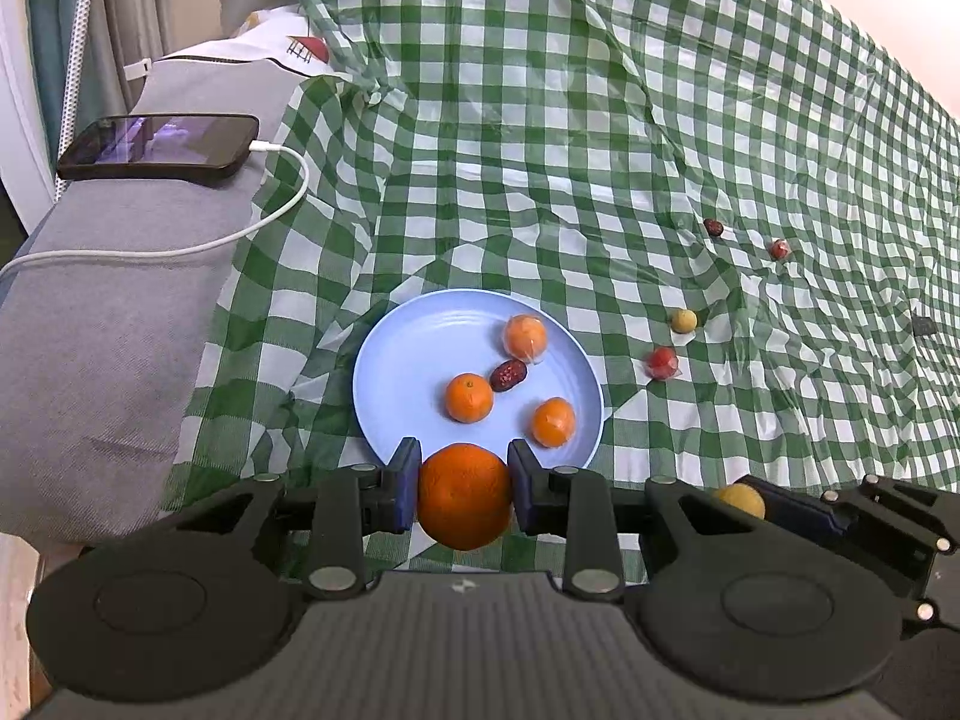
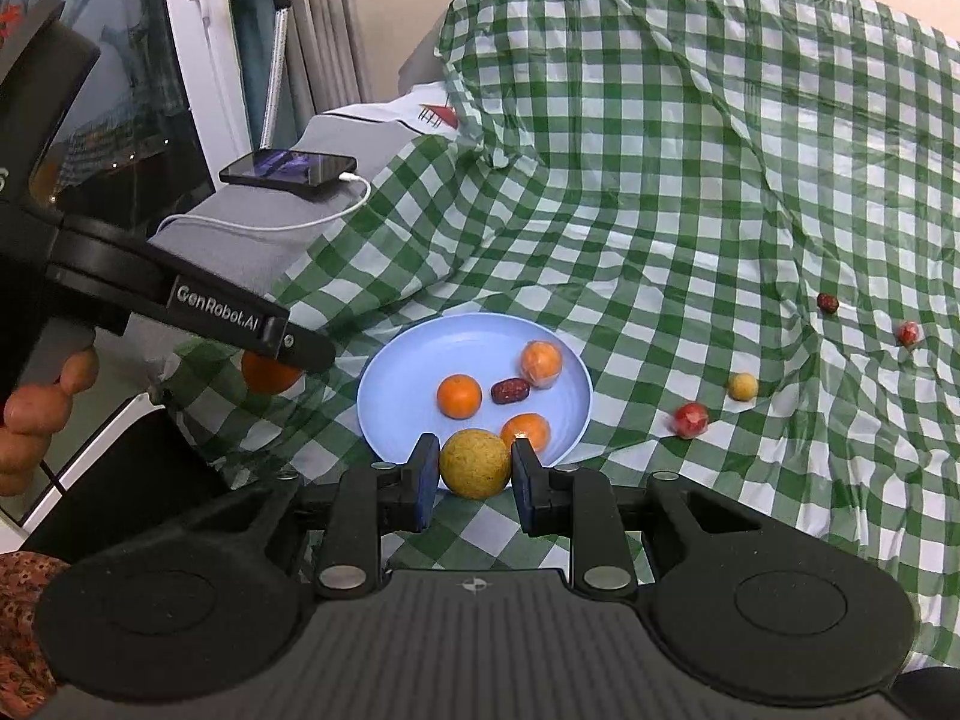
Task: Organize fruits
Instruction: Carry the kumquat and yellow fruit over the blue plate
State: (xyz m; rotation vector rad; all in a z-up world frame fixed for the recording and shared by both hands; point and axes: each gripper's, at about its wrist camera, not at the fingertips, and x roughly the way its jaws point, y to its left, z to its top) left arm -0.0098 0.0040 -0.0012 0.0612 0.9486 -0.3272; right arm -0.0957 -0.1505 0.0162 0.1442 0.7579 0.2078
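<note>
Orange clamped in left gripper; right gripper clamps yellow fruit. Plate just ahead: early release risks roll-off.

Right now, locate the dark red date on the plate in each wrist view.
Left wrist view: the date lies mid-plate, between the bare orange and the far wrapped orange.
Right wrist view: the date lies mid-plate, between the same two oranges.
Shared landmark: the blue plate.

Right tool gripping yellow fruit, blue plate behind
</note>
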